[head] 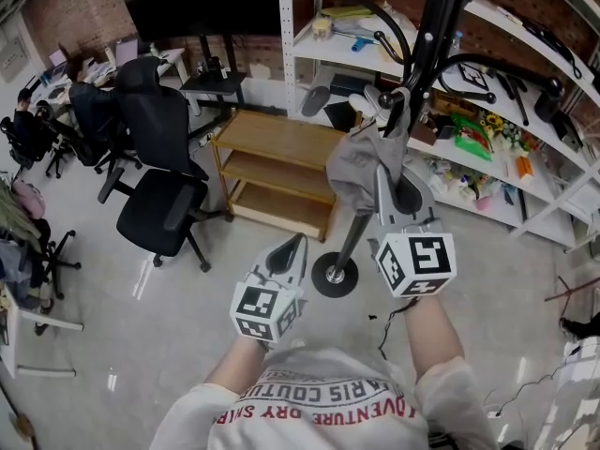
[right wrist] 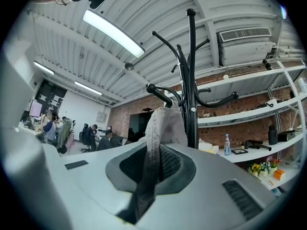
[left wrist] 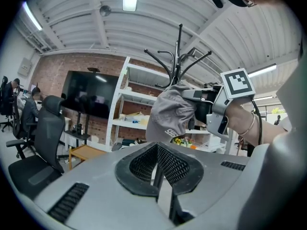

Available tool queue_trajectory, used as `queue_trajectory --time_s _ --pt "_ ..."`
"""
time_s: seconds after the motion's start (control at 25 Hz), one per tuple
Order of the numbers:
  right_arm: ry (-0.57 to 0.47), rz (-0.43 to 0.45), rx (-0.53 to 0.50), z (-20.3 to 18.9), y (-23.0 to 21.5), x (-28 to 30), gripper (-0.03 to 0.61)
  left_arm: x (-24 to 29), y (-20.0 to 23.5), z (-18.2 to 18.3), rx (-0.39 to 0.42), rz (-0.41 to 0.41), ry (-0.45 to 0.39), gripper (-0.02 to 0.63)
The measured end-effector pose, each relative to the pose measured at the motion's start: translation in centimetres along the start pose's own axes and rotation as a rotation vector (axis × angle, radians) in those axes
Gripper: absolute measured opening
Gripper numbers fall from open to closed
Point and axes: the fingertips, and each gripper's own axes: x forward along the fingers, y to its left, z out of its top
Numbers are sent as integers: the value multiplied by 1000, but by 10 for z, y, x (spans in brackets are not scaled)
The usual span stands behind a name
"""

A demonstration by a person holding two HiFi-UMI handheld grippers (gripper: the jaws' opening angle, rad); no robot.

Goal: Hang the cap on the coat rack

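The grey cap (head: pixel 359 164) hangs in the air against the black coat rack (head: pixel 424 56), just below its curved hooks. My right gripper (head: pixel 383 174) points up at the rack and is shut on the cap's edge. In the right gripper view a strip of the cap (right wrist: pixel 162 126) runs down between the jaws of that gripper (right wrist: pixel 150 163), with a knobbed hook (right wrist: pixel 151 87) just above it and the pole (right wrist: pixel 192 80) behind. My left gripper (head: pixel 294 246) is lower and to the left, shut and holding nothing. From the left gripper (left wrist: pixel 157 170) I see the cap (left wrist: pixel 171 112) beside the rack (left wrist: pixel 179 56).
The rack's round base (head: pixel 335 276) stands on the floor between my grippers. A white shelving unit (head: pixel 487 92) full of items lies behind the rack. A low wooden shelf (head: pixel 277 172) and black office chairs (head: pixel 159 186) stand to the left. People sit at desks far left.
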Motion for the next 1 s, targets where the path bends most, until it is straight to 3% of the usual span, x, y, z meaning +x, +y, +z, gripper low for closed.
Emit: queue_trajectory --time_s 0.4,0.6,0.76,1.0 --pt "5 -9 -9 -16 -6 -6 25 4 -6 -4 -3 -9 13 6" --pt "-36 -27 91 -8 -14 -18 27 7 -11 -2 2 -19 10 6" --pt "-40 -53 112 -7 -19 -29 153 9 -17 0 7 -33 5 6" --pt "-10 24 102 -7 -4 -53 153 13 -26 9 17 -48 -13 6"
